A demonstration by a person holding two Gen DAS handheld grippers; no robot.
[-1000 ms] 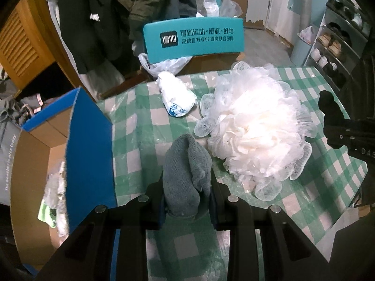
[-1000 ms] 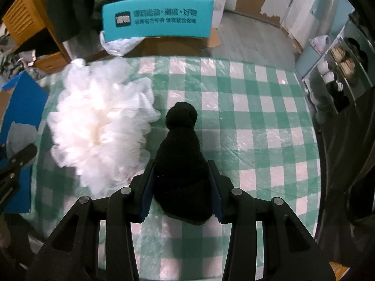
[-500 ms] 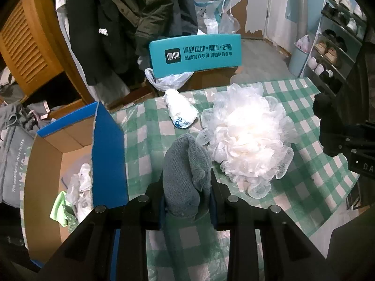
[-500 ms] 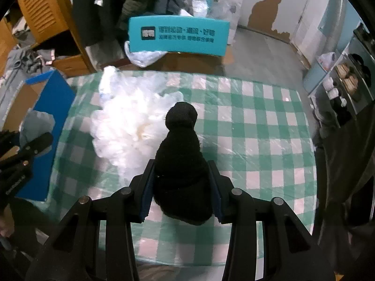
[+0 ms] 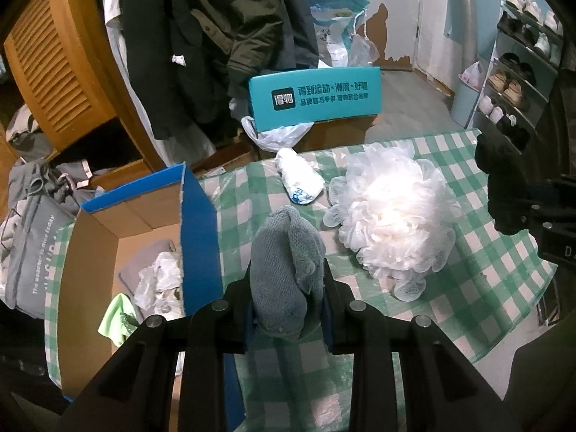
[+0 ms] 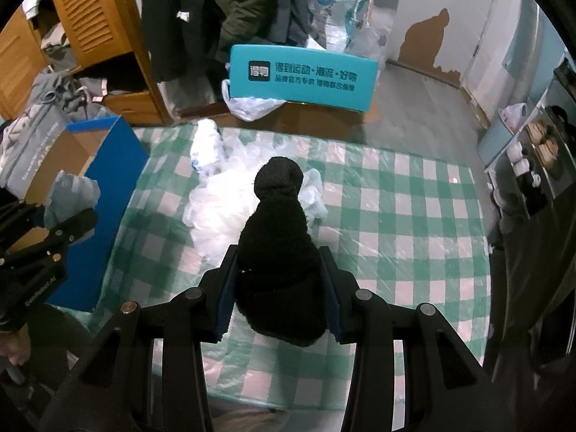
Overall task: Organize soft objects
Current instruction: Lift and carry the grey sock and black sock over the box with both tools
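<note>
Socks clamped, grey sock (image 5: 284, 273) in my left gripper (image 5: 288, 288), black sock (image 6: 277, 252) in right gripper (image 6: 279, 284); carry step, next release into box (image 5: 93, 244) at lower left.

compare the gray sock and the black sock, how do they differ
The gray sock is light gray with a visible terry knit; the black sock is black, its texture hard to make out. The gray sock sits in the left gripper, the black sock in the right gripper. Both are bunched, pinched between the jaws and held above the checked tablecloth.
</note>
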